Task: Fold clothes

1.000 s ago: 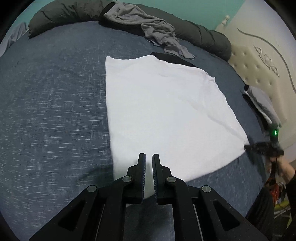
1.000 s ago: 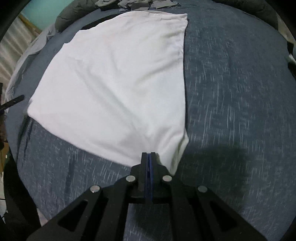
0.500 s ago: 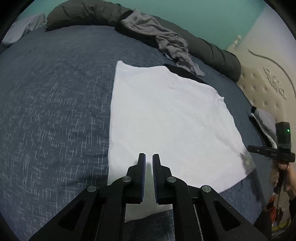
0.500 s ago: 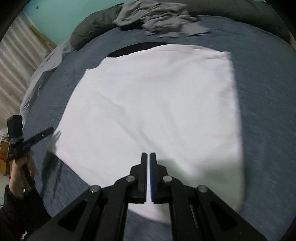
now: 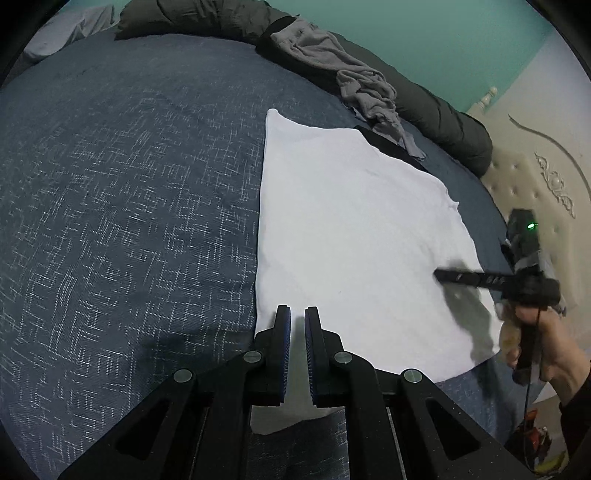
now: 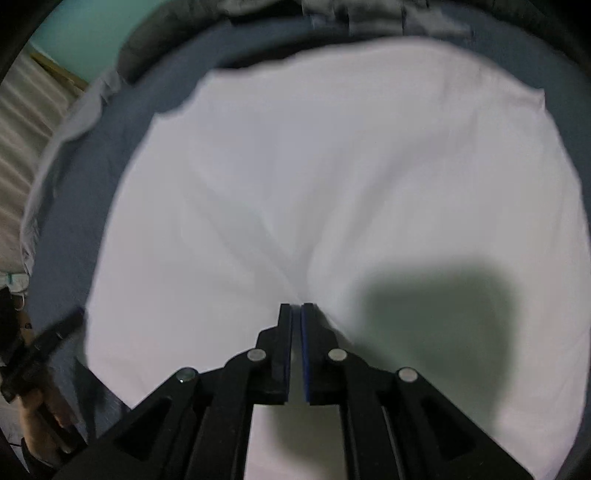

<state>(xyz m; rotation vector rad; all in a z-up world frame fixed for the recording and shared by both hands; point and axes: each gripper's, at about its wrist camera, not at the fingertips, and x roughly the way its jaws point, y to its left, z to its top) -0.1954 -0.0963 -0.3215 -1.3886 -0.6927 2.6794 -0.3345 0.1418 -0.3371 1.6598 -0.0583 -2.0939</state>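
The white garment (image 5: 351, 236) lies flat on the bed (image 5: 122, 206), left tool (image 5: 297, 314) slightly parted and empty, right tool (image 6: 296, 308) pinching its cloth.

A home bedroom is shown. A wide bed (image 5: 122, 206) with a dark blue woven cover is seen, a tufted cream headboard (image 5: 532, 177) at 3 o'clock, a rolled dark duvet (image 5: 436, 107) at 1 o'clock, and a teal wall (image 5: 424, 33) at 12 o'clock.
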